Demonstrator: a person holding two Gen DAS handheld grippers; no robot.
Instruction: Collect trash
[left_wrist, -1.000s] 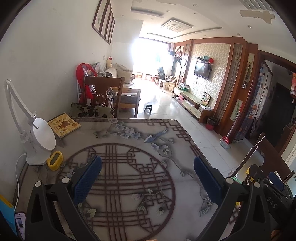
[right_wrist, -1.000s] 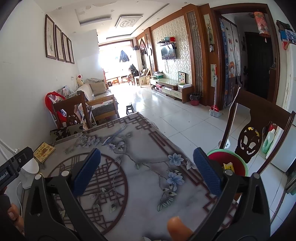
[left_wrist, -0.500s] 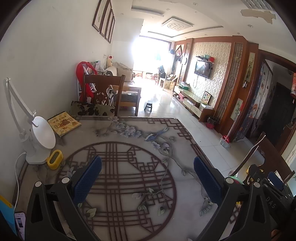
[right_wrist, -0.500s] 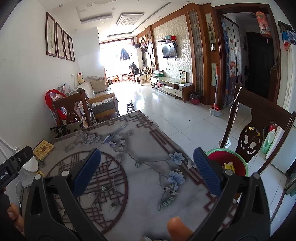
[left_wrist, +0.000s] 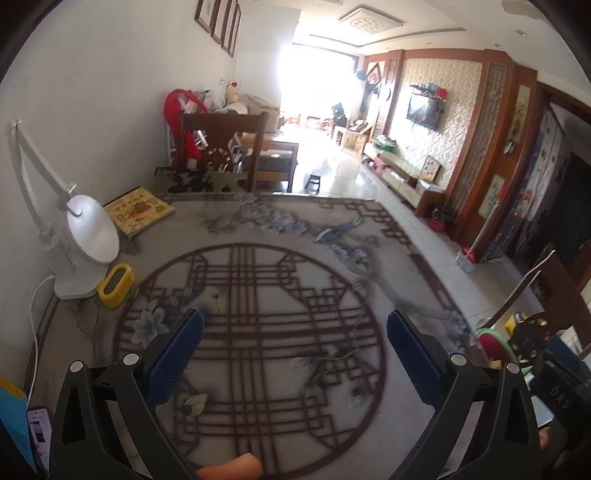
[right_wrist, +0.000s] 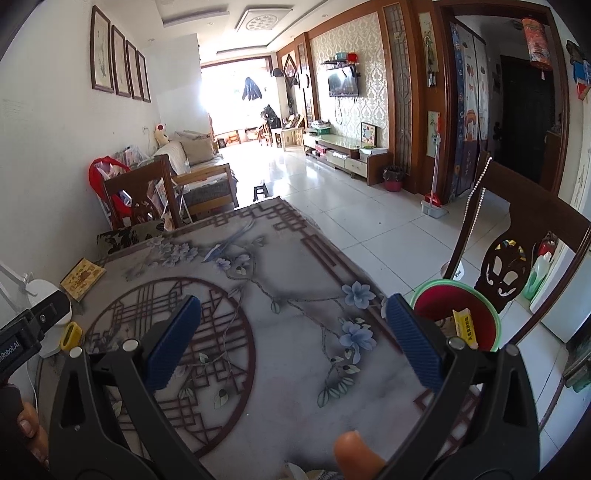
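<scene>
Right wrist alone shows yellow trash (right_wrist: 466, 327) inside the bin (right_wrist: 493, 314).

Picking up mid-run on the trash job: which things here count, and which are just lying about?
Job: red bin with green rim, yellow wrapper inside it, left gripper and right gripper, both open.

Lying about: white desk lamp, yellow book, small yellow case, wooden chair.

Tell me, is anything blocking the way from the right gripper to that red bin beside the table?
Nothing visible does. The right gripper hangs open and empty over the table, and the red bin stands open-topped just past the table's edge, in front of a wooden chair.
</scene>
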